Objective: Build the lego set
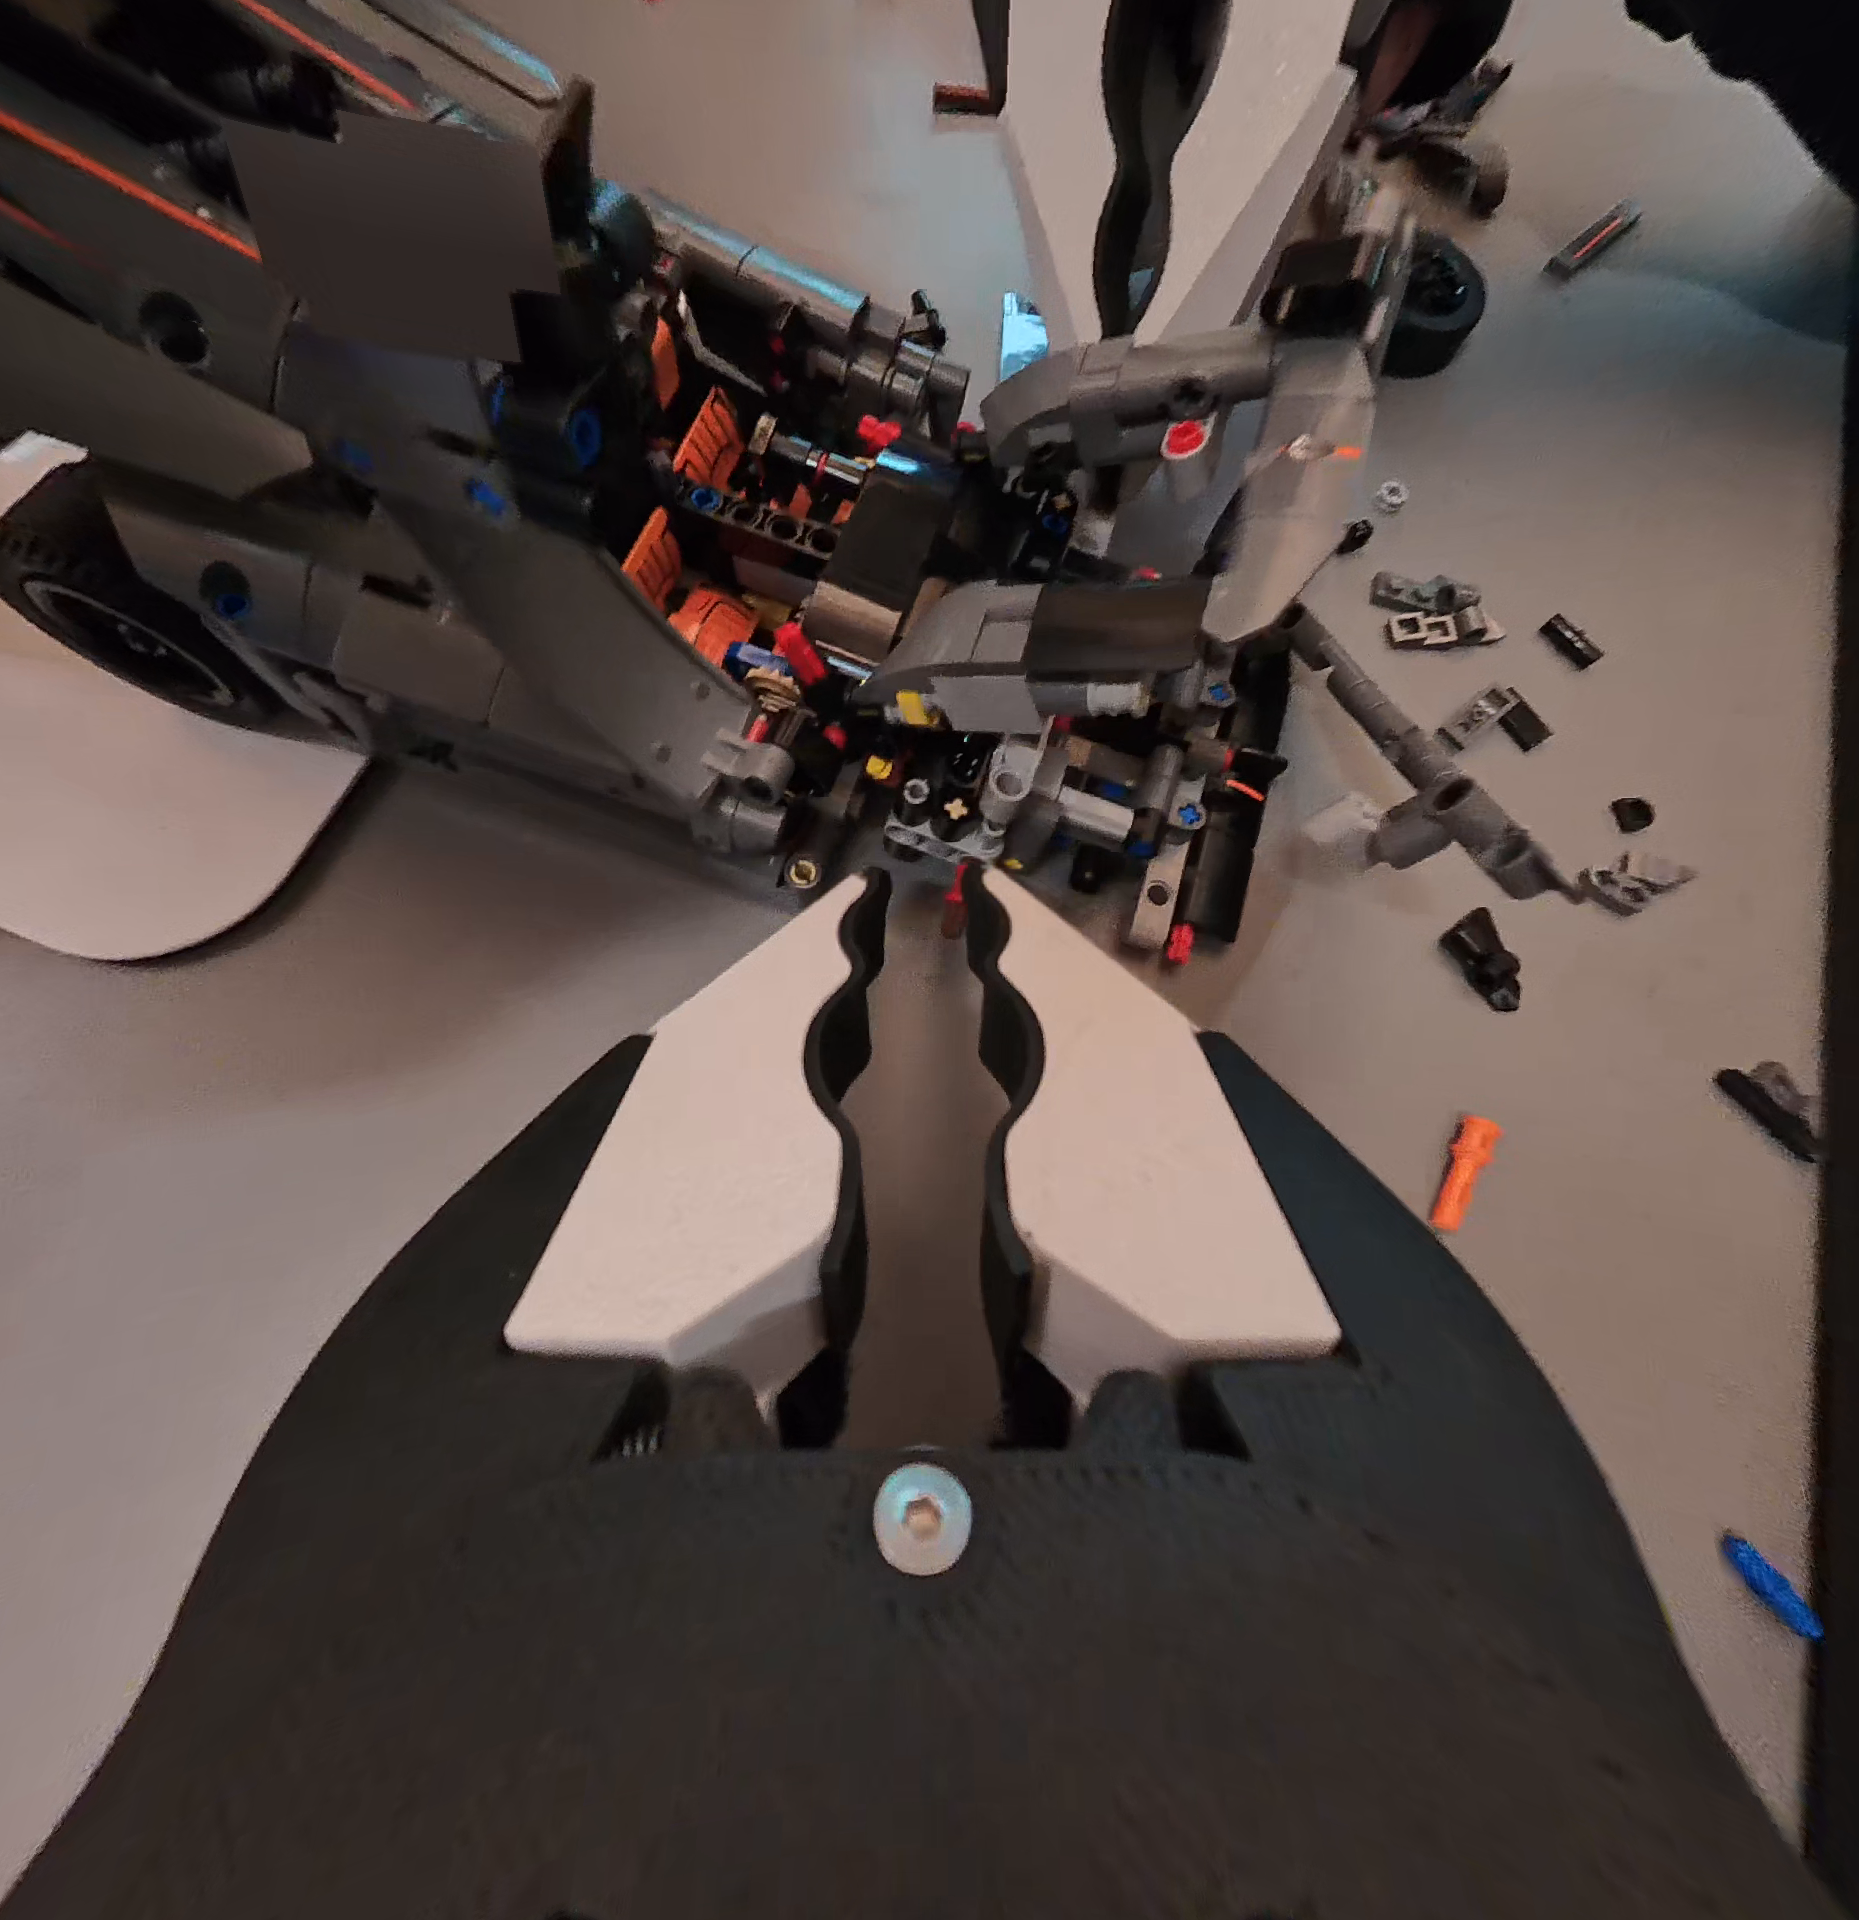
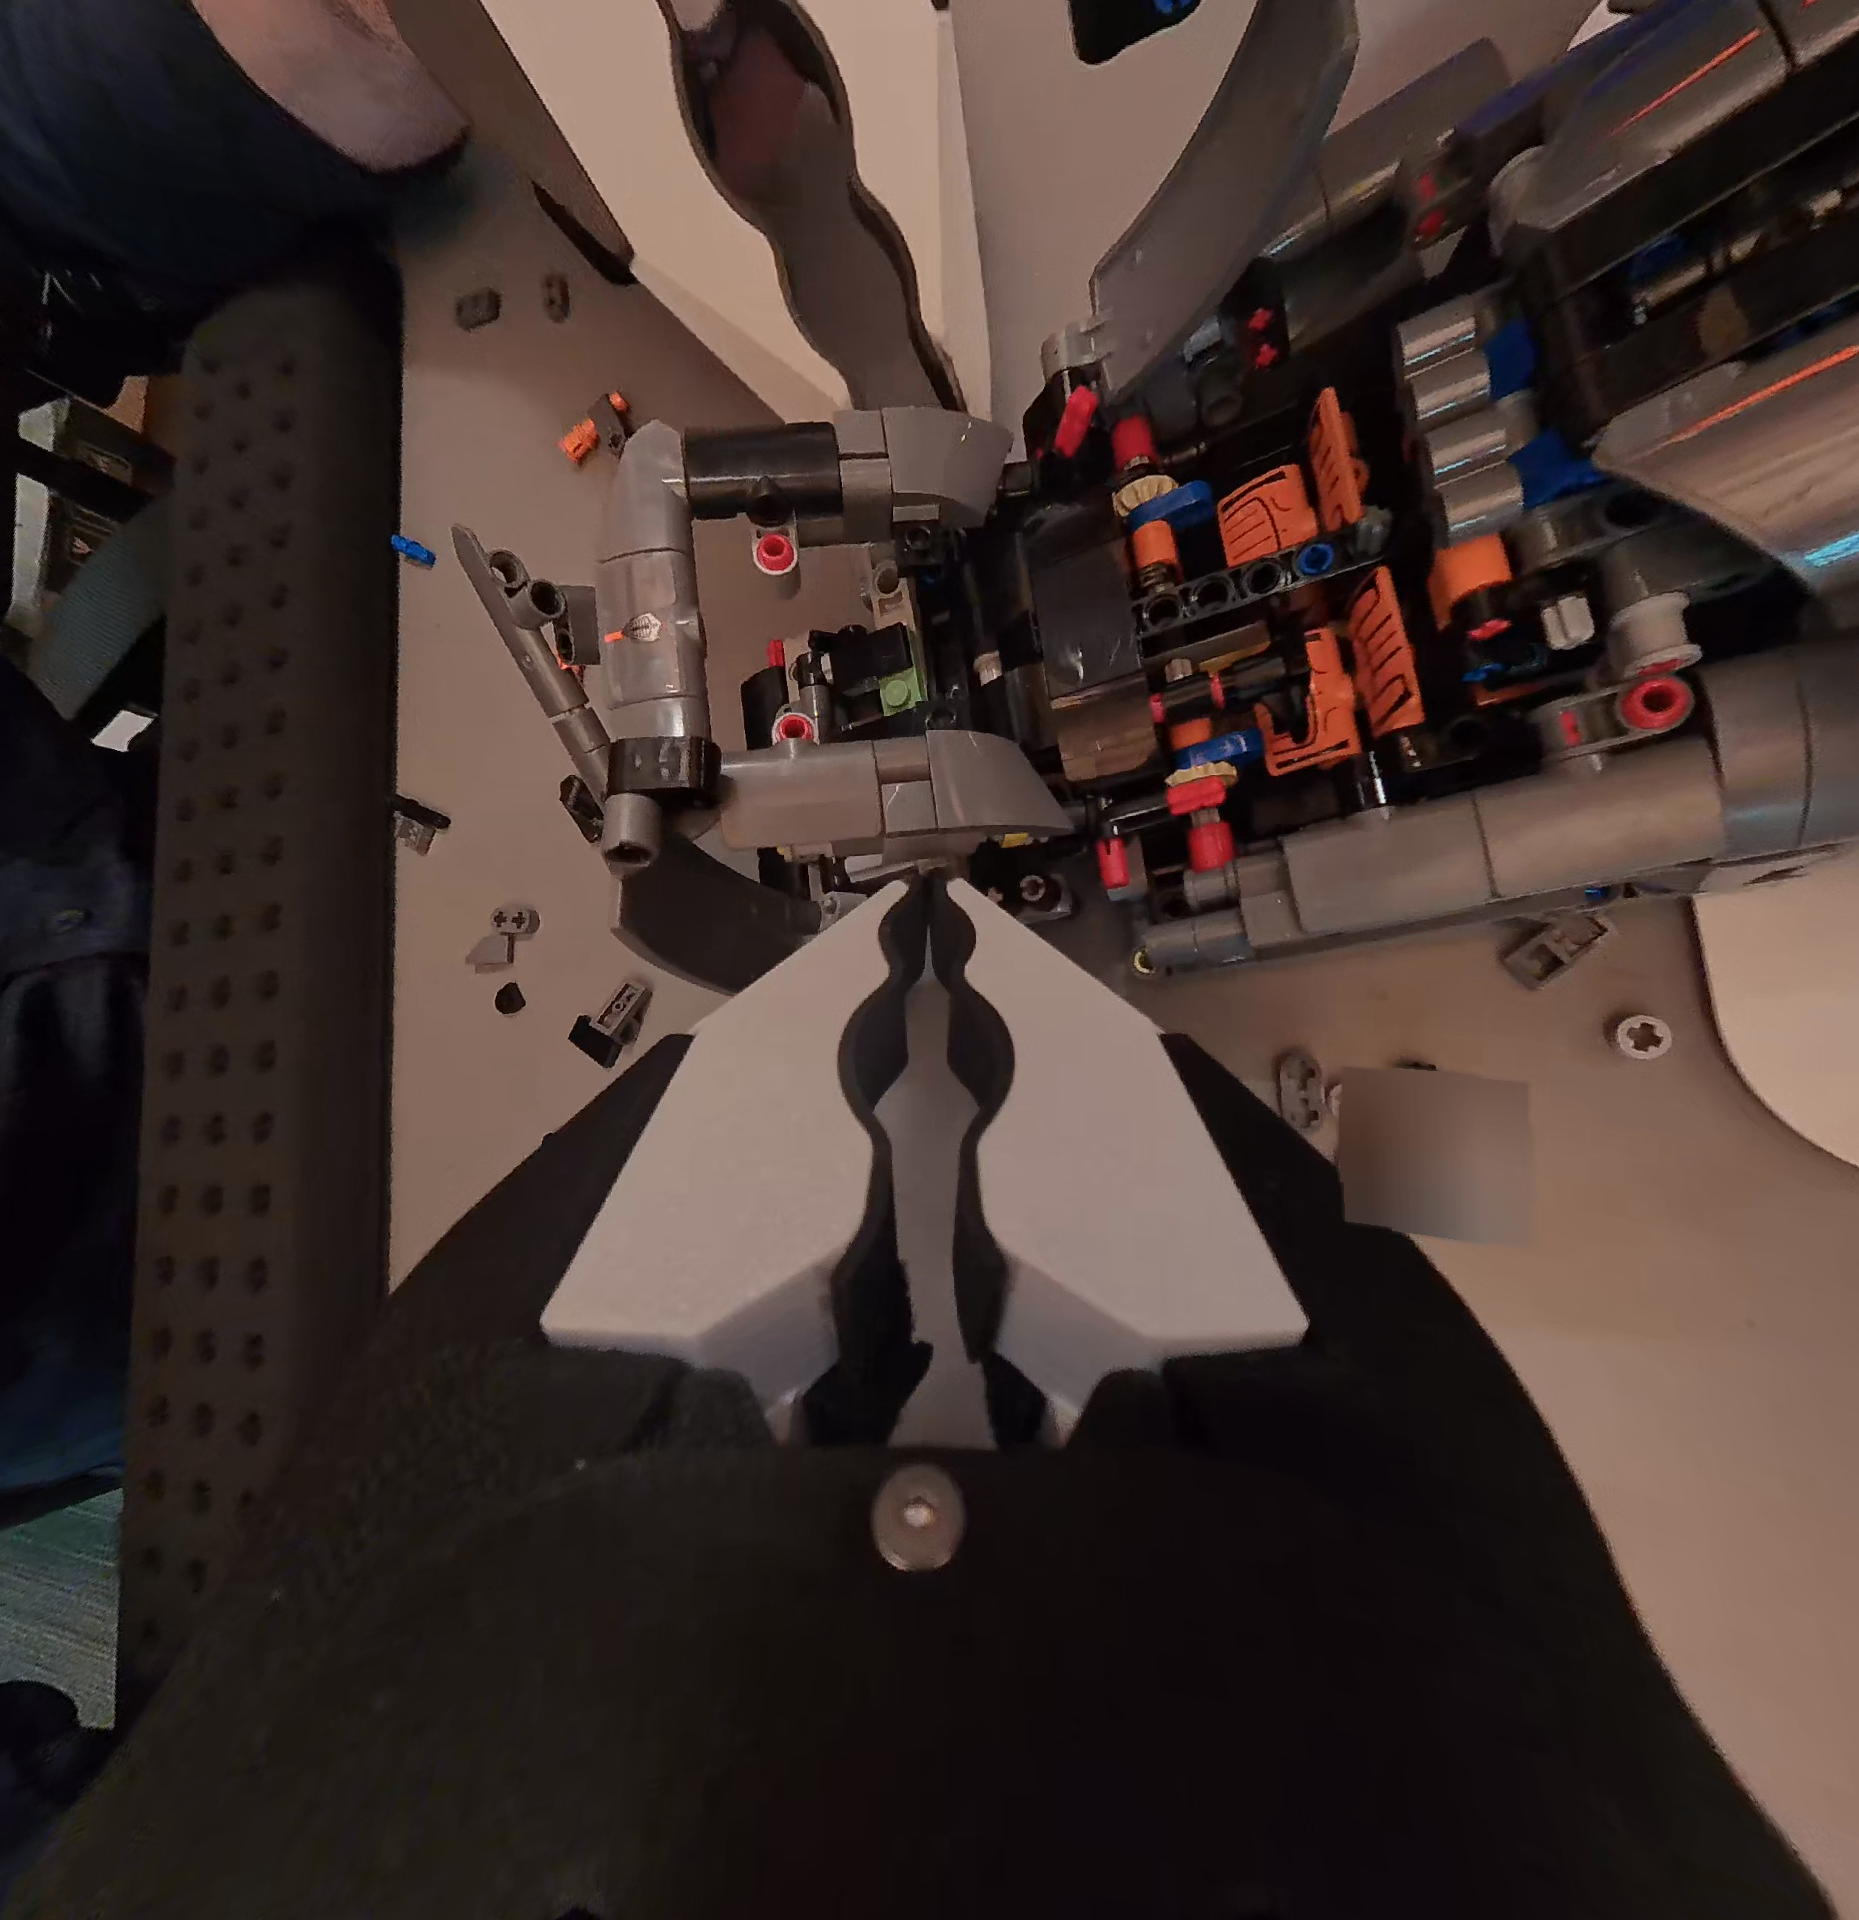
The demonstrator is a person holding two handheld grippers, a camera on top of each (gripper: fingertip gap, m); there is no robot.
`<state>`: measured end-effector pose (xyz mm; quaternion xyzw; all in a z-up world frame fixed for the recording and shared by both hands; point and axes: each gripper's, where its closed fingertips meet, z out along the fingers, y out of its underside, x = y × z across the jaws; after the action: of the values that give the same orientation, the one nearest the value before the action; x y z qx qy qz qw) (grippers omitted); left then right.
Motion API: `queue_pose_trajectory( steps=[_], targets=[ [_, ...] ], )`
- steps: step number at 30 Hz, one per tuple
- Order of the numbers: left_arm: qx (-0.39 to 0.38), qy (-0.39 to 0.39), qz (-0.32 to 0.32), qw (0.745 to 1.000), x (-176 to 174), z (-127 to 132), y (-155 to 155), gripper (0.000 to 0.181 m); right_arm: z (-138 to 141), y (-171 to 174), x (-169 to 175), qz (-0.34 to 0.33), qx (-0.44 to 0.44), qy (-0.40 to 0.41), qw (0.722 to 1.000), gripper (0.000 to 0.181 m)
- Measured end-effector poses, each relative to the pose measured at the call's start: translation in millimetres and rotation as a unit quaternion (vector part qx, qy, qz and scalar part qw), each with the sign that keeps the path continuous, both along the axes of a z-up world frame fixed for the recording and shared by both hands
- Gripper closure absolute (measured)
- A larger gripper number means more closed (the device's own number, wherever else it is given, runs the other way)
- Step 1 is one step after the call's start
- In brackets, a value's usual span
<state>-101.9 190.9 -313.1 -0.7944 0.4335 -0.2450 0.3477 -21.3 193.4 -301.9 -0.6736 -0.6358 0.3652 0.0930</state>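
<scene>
Left wrist view: your left hand-held gripper (image 1: 920, 883) sits at the lego car (image 1: 551, 540) with its fingers apart, a small red pin (image 1: 956, 902) against the right fingertip.

Right wrist view has your right hand-held gripper (image 2: 923, 891) nearly together, pinching a thin edge of the car's grey front frame (image 2: 883, 805), so it looks clamped on that. Car's lying on the desk (image 1: 281, 1143), one wheel (image 1: 125, 623) showing. Loose bits nearby: one orange pin (image 1: 1463, 1172), one blue pin (image 1: 1772, 1588).
</scene>
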Motion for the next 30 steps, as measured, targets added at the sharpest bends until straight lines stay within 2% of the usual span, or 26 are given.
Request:
queue_pose_trajectory(
  steps=[13,21,25,30],
  targets=[
    [0.007,0.001,-0.023,1.000,16.0,-8.4,-5.0,0.173,8.9,5.0,8.8,-0.004,0.023,-0.009,1.000,0.177],
    [0.009,-0.003,-0.033,0.999,24.5,-8.3,-8.4,0.174,63.0,12.8,21.4,-0.023,0.109,0.029,0.993,0.181],
    [0.011,-0.003,-0.042,0.999,30.2,-8.1,-12.1,0.175,85.1,-6.8,13.2,0.017,0.156,0.058,0.986,0.179],
    [0.015,-0.002,-0.043,0.999,32.4,-7.8,-12.6,0.175,75.5,-23.9,1.4,0.059,0.206,0.031,0.976,0.165]
  ],
)
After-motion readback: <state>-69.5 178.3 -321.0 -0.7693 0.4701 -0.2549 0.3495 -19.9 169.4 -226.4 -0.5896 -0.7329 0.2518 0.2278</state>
